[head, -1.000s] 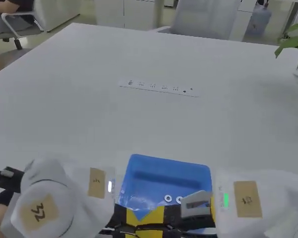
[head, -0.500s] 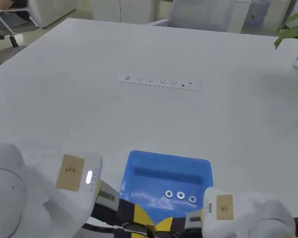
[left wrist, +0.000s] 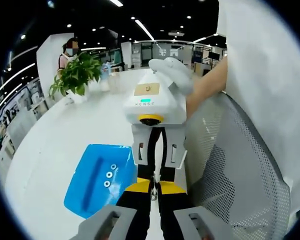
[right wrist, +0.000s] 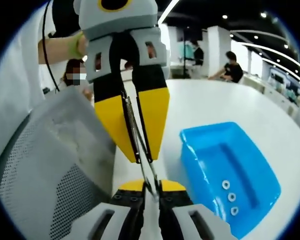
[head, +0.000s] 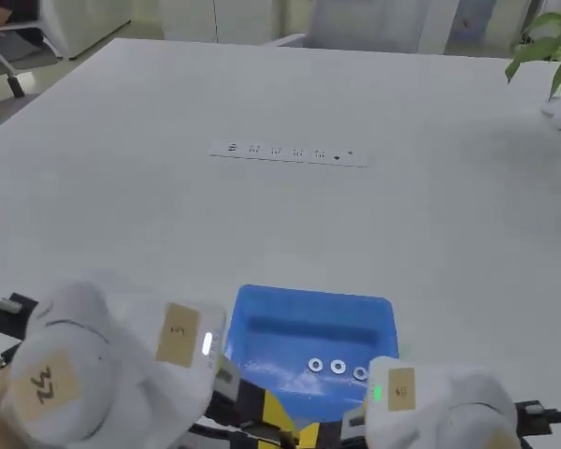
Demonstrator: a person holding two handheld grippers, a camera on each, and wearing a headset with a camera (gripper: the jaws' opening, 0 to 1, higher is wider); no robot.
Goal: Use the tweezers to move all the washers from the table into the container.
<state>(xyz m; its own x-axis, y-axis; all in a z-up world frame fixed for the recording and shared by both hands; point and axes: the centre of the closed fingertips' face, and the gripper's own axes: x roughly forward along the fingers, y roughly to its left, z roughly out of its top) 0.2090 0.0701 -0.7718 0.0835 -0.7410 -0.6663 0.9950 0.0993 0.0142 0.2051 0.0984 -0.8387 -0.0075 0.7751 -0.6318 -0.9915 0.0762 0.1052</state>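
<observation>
Both grippers have closed toward each other just in front of the container [head: 309,298]. The jaws of the left gripper [right wrist: 140,152] and the right gripper [right wrist: 152,189] pinch the tweezers [right wrist: 135,130], whose long axis runs between them. Three washers [head: 338,367] lie beyond, inside the container.

It was an open-plan office: long white table [head: 122,187] with inset socket strip [head: 288,153], mesh chair [left wrist: 235,170], potted plant [left wrist: 76,75], ceiling lights [left wrist: 144,26].
</observation>
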